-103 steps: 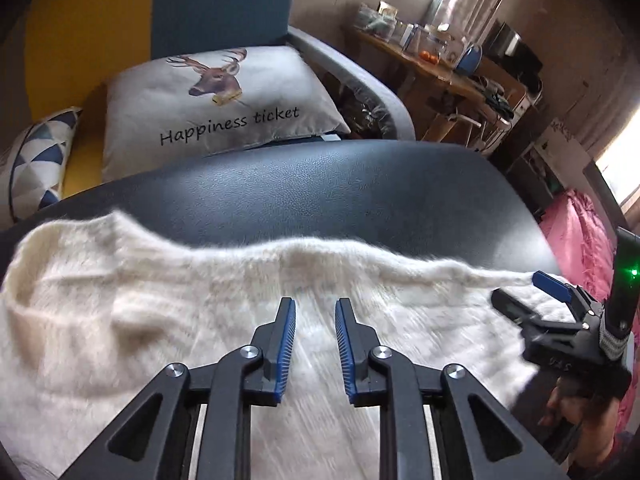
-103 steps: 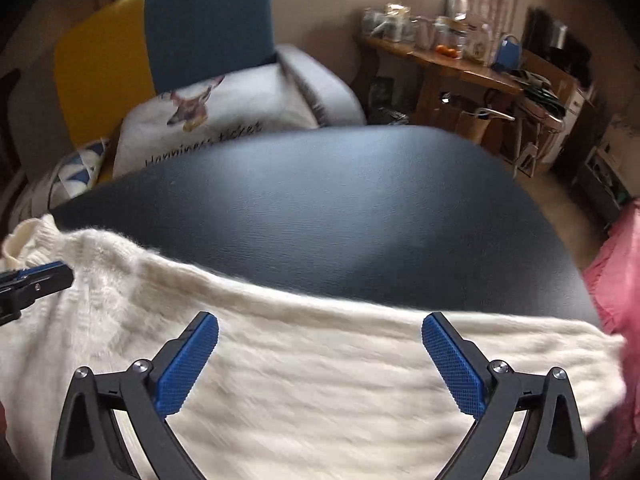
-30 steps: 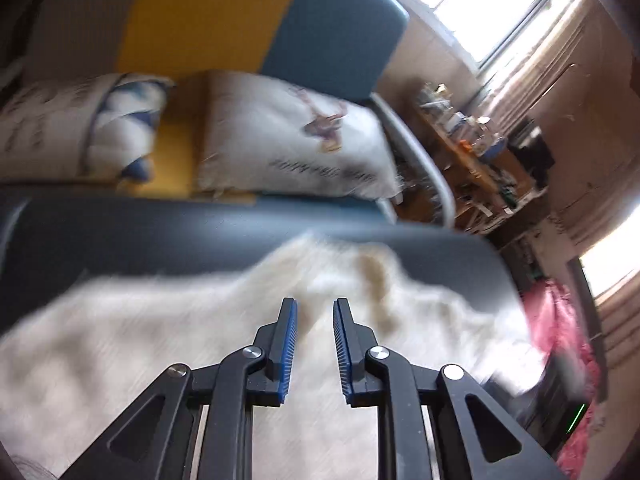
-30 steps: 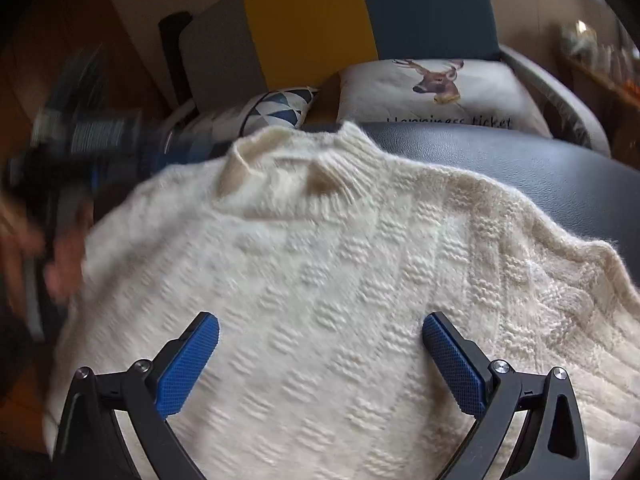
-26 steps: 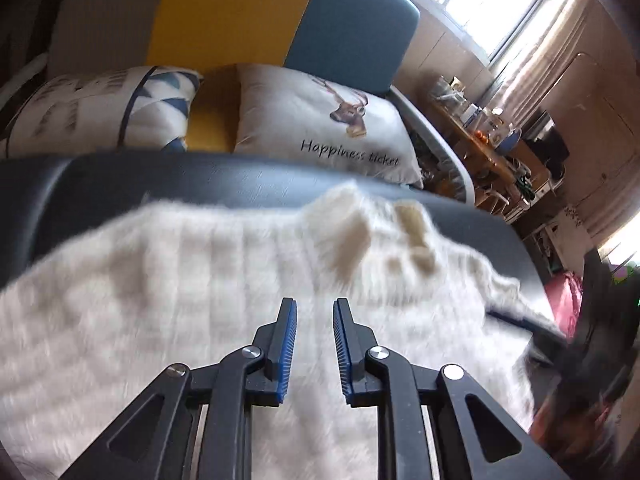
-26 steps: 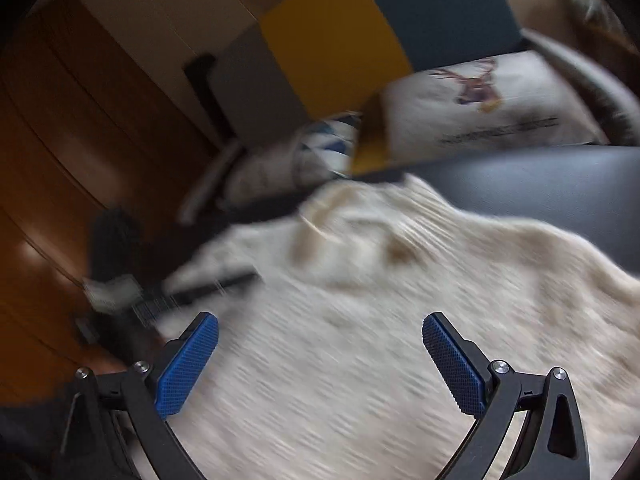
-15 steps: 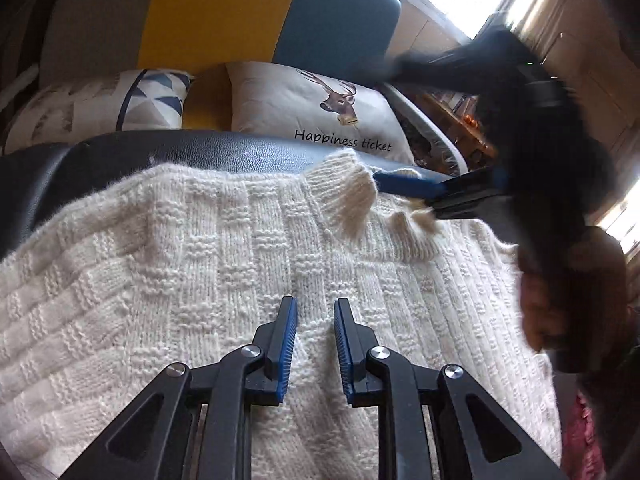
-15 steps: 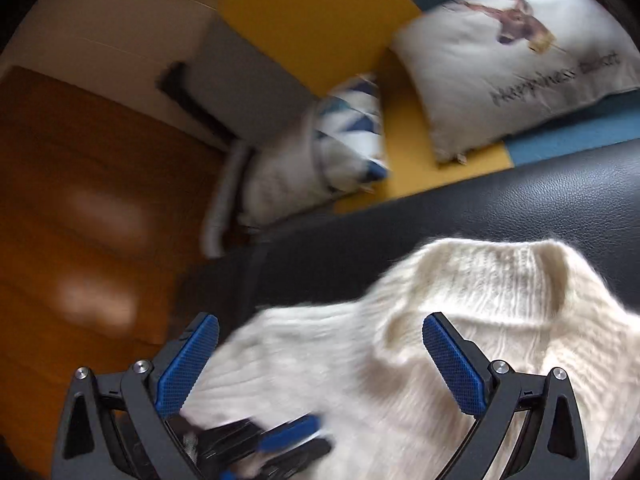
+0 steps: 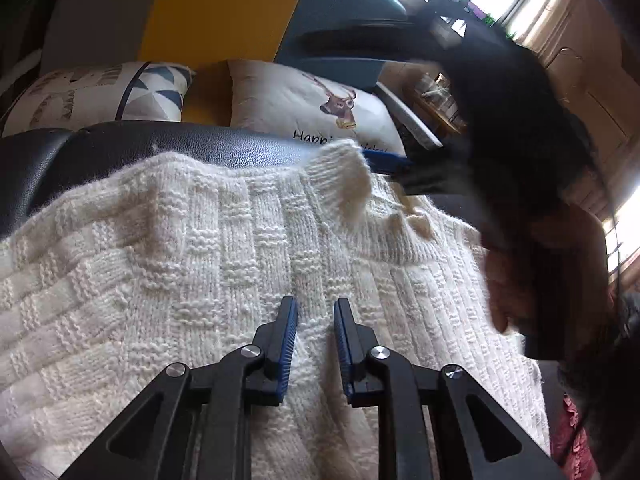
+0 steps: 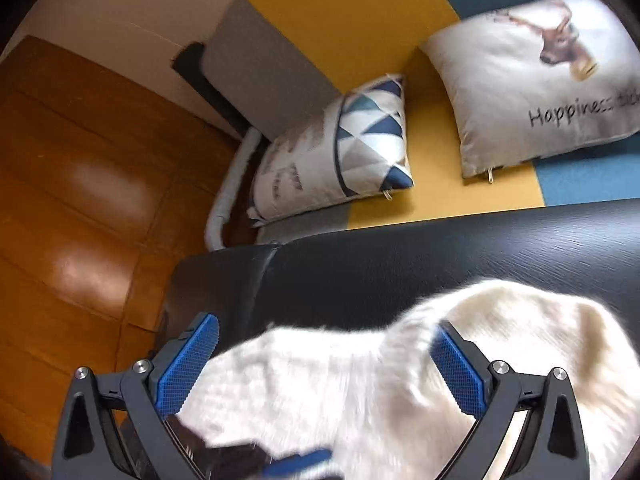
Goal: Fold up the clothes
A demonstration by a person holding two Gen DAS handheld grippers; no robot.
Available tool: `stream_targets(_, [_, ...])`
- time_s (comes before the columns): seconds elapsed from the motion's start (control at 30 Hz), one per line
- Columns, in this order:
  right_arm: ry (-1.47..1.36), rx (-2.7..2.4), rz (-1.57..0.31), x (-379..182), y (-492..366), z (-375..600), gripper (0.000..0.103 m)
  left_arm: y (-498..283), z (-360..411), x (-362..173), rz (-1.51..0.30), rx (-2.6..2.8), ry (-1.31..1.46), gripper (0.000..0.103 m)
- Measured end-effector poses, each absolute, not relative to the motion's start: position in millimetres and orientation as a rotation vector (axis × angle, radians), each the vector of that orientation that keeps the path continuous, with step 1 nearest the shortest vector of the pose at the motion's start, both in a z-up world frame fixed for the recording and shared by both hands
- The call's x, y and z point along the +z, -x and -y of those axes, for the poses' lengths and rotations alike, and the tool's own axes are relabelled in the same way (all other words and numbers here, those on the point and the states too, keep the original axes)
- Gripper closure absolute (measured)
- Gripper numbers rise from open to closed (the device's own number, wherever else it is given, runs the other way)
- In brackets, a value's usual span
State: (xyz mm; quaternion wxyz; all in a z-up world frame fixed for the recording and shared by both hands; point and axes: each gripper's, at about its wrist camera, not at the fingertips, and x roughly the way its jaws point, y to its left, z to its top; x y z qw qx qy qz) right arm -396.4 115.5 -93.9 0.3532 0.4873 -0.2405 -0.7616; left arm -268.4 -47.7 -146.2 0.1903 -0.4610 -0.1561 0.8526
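Sweater [image 9: 224, 264] lay flat on black worktop [image 10: 440, 256], collar toward sofa. My left tool [image 9: 314, 344] nearly clenched, gripping nothing; right tool [image 10: 324, 364] spread wide over collar.

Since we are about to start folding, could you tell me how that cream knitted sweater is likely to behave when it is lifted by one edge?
The sweater will probably be floppy: it lies in soft humps on the black surface. Its chunky knit suggests some weight, so the free part would likely sag and stretch. The fuzzy yarn should grip the ridged blue fingers rather than slip.
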Motion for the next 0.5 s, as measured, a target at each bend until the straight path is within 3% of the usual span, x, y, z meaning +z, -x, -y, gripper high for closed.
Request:
stream_targets(0.13, [-1.235, -1.914, 0.718, -93.3, 372.4, -154.0, 0.0, 286.5, 40.1, -125.9, 0.454, 2.382, 1.267, 0.085])
stream_targets(0.33, [-1.311, -1.98, 0.797, -124.1, 363.1, -198.5, 0.0, 347.4, 8.6, -129.6, 0.323, 2.4, 1.339, 0.085])
stream_targets(0.5, [-1.274, -2.066, 0.715, -132.5, 357.9, -203.7, 0.0, 365.2, 21.4, -147.7, 0.465, 2.403, 1.358, 0.088])
